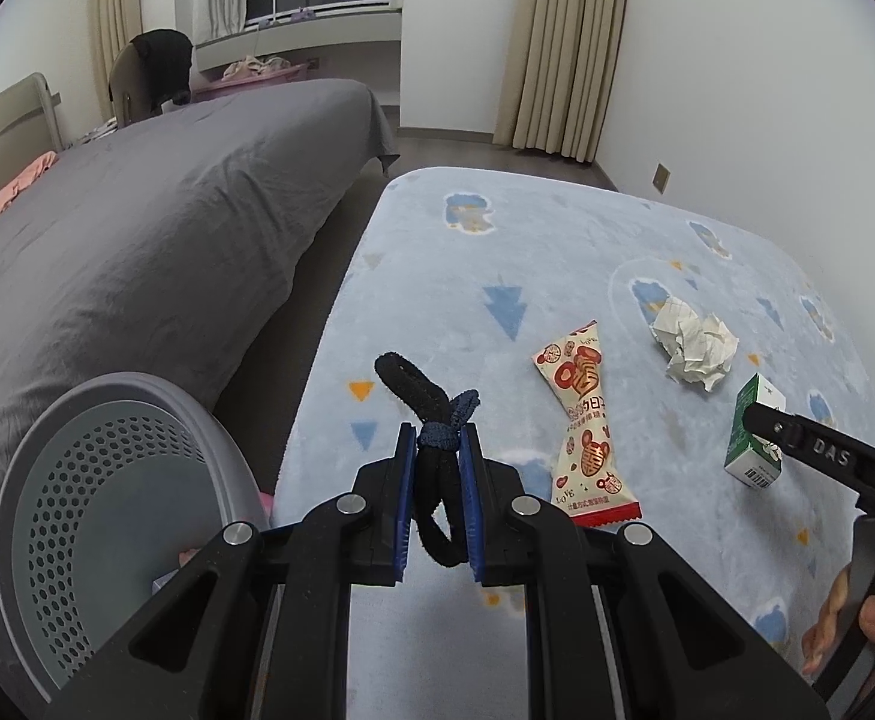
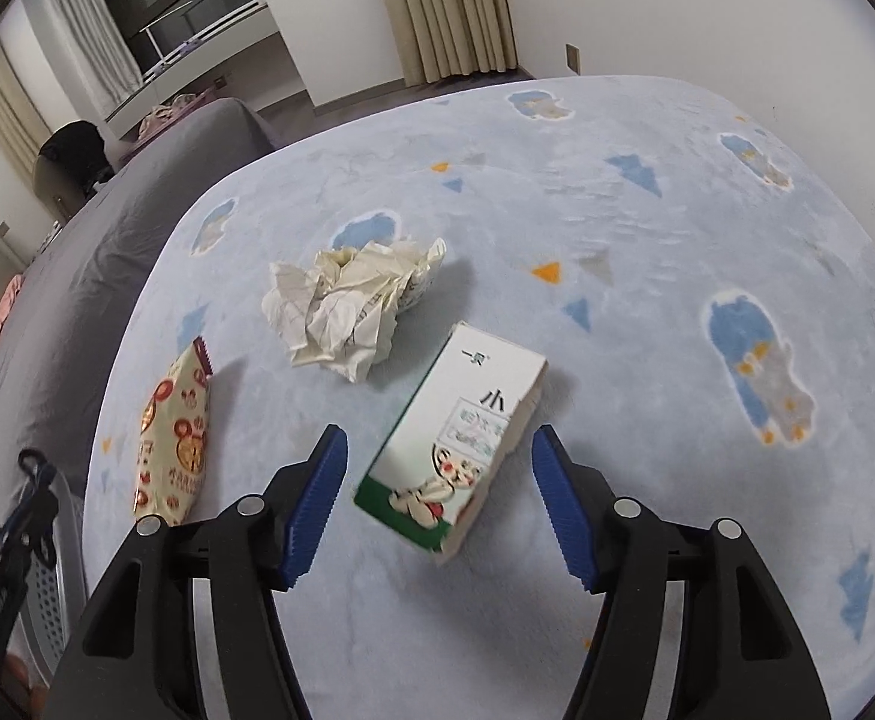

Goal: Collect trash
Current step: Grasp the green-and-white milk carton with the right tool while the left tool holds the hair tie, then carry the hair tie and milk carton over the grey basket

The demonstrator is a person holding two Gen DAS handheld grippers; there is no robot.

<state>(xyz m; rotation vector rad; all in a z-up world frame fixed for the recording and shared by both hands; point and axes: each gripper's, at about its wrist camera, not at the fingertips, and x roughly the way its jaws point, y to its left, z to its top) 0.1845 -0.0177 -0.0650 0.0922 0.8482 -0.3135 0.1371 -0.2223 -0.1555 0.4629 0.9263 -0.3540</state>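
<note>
Fingers, left gripper (image 1: 437, 456): blue ribbed pads clamped on black fabric hair tie (image 1: 431, 420), looped, knotted.
right gripper (image 2: 437, 498): pads apart, not touching the small carton (image 2: 455, 450) lying between them; green-white printed card, boxy.
bin (image 1: 107, 534): grey plastic, round, perforated wall, at left beside the blanket.
snack wrapper (image 1: 581, 420): glossy, flat, red-cream print.
paper ball (image 2: 347, 306): crumpled white, beyond the carton.
blanket (image 2: 617, 210): fluffy pale blue, patterned.
bed (image 1: 137, 228): grey wrinkled sheet.
</note>
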